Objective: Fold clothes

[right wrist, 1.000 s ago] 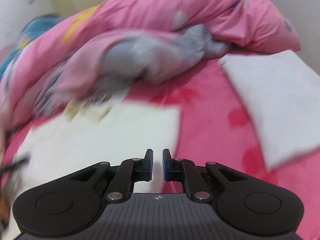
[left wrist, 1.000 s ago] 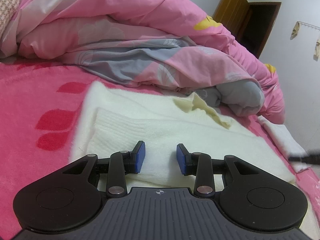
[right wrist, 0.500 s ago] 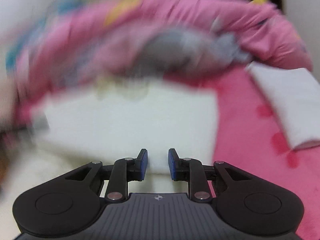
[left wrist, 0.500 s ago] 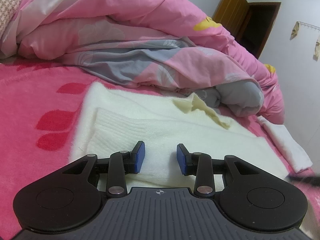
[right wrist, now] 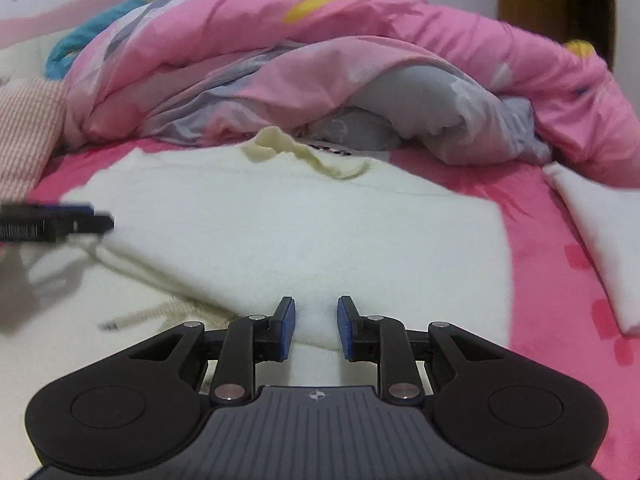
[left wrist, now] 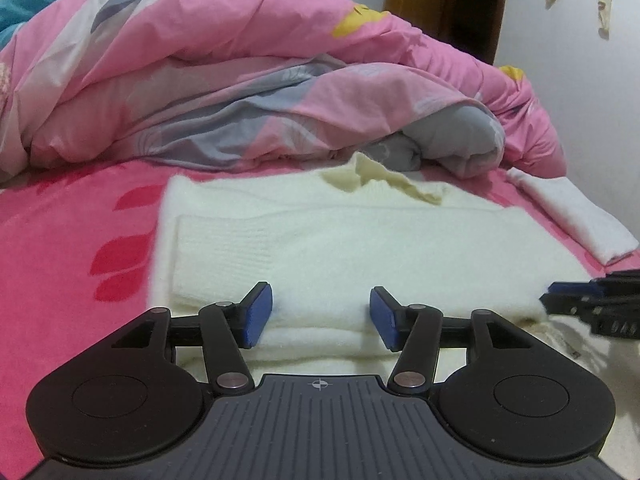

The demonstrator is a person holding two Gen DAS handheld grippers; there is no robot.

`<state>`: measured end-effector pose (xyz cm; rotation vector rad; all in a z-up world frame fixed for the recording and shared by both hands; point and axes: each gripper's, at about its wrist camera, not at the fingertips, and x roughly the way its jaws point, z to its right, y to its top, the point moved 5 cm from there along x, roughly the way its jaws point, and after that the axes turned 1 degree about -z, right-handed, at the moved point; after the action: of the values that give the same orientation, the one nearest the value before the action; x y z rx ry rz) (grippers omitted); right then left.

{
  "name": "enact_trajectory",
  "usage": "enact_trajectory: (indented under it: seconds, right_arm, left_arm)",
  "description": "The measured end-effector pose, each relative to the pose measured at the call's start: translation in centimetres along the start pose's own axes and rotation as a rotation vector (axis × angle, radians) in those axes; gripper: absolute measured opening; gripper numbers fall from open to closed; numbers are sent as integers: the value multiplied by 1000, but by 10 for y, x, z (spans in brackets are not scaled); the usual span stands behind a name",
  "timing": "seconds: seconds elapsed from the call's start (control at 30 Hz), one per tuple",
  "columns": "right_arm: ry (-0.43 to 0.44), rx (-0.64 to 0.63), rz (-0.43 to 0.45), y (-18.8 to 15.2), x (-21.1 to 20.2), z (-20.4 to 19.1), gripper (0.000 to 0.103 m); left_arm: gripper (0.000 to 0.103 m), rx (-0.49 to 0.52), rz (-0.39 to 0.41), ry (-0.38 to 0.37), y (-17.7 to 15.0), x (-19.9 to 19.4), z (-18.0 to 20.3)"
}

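The cream sweater (left wrist: 360, 240) lay flat on the bed's pink sheet (left wrist: 60, 240), partly folded, with one ribbed sleeve (left wrist: 224, 256) laid across the body toward the left side and the collar (left wrist: 384, 180) at the far edge, next to the quilt. In the right wrist view the same sweater (right wrist: 300, 232) spread across the middle of the frame, its near folded edge just ahead of the claw. The left claw (left wrist: 321, 316) stood low over the near edge of the sweater with its jaws set wide apart and nothing between the blue pads (left wrist: 258, 314); whether the pads touched the knit could not be determined. The right claw (right wrist: 316, 328) was at the same near edge, further right, with its jaws parted by a narrower gap and also gripping nothing; it appeared at the right margin of the left wrist view (left wrist: 592, 304). A crumpled pink and grey quilt (left wrist: 260, 92) was heaped along the far side of the bed, behind the collar. A folded white cloth (left wrist: 572, 212) lay on the sheet to the right of the sweater, apart from it. A dark doorway (left wrist: 460, 4) stood behind the quilt.
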<state>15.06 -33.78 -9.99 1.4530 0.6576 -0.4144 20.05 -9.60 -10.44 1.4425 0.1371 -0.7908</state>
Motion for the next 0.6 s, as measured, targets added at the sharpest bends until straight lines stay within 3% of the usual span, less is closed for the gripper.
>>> enact_trajectory:
  seconds: [0.17, 0.27, 0.6]
  right_arm:
    - [60, -57, 115, 14, -17, -30, 24]
    - [69, -102, 49, 1, 10, -44, 24]
    - [80, -86, 78, -9, 14, -43, 24]
  left_arm:
    - [55, 5, 2, 9, -1, 0, 1]
    - [55, 5, 1, 10, -1, -1, 1]
    - [60, 44, 45, -32, 11, -13, 17]
